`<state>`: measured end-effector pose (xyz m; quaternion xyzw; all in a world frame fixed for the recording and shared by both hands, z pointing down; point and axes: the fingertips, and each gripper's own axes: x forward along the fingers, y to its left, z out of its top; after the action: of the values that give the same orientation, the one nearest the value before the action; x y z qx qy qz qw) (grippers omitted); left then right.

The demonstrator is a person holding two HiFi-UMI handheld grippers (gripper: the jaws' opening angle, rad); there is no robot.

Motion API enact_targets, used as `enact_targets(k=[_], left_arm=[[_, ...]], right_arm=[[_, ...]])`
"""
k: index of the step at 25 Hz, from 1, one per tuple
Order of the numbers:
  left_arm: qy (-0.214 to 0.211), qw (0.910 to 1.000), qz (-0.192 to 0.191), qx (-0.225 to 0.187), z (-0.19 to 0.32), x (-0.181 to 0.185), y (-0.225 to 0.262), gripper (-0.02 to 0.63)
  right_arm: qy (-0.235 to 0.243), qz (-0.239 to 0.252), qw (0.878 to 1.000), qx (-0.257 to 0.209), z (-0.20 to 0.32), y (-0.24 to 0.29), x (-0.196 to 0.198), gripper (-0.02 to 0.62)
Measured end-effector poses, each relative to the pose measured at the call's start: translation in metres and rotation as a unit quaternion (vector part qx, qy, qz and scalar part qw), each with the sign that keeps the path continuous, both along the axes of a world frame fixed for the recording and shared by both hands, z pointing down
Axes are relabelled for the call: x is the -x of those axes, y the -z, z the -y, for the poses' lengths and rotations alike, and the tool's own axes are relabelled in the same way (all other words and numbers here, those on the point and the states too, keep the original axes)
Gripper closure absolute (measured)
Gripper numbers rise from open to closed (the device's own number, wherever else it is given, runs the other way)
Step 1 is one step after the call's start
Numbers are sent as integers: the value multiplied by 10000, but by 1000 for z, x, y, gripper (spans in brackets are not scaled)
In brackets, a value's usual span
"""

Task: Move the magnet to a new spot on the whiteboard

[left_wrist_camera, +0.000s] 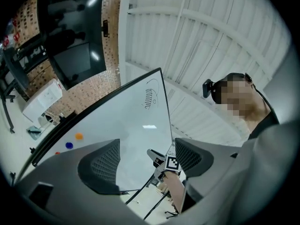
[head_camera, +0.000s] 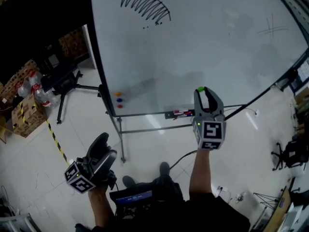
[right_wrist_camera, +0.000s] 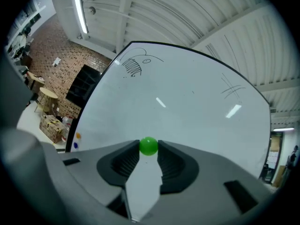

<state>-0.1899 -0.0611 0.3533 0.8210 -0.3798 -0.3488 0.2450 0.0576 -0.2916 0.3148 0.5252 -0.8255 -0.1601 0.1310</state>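
Pinching a small round green magnet (right_wrist_camera: 149, 145) is the right tool (right_wrist_camera: 148, 147), clearest in its own view; left tool (left_wrist_camera: 147, 149) gapes apart, empty.

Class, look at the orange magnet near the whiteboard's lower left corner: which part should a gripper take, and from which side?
Take the orange magnet by its round rim, coming straight at the face of the whiteboard, since the magnet sits flat against it. Probably set the jaws to its left and right, because the blue magnet sits close below.
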Motion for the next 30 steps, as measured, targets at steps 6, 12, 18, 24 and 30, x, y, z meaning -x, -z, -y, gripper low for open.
enact_targets(k=[6, 12, 18, 24, 30], left_arm=[[-180, 9997, -176, -15, -19, 36, -5, 242], [-189, 9993, -314, -9, -24, 57, -10, 242], [-9, 9998, -219, -11, -17, 63, -6, 242], [191, 9998, -100, 39, 1, 57, 1, 242], [383, 9992, 32, 55, 13, 47, -6, 242]], right_arm=[[-125, -73, 9999, 45, -30, -1, 36, 445], [21, -206, 9998, 49, -38, 1, 72, 445], [381, -36, 9992, 79, -30, -2, 101, 445], [721, 118, 9972, 133, -14, -7, 116, 445], [1033, 212, 9943, 171, -5, -14, 119, 445]])
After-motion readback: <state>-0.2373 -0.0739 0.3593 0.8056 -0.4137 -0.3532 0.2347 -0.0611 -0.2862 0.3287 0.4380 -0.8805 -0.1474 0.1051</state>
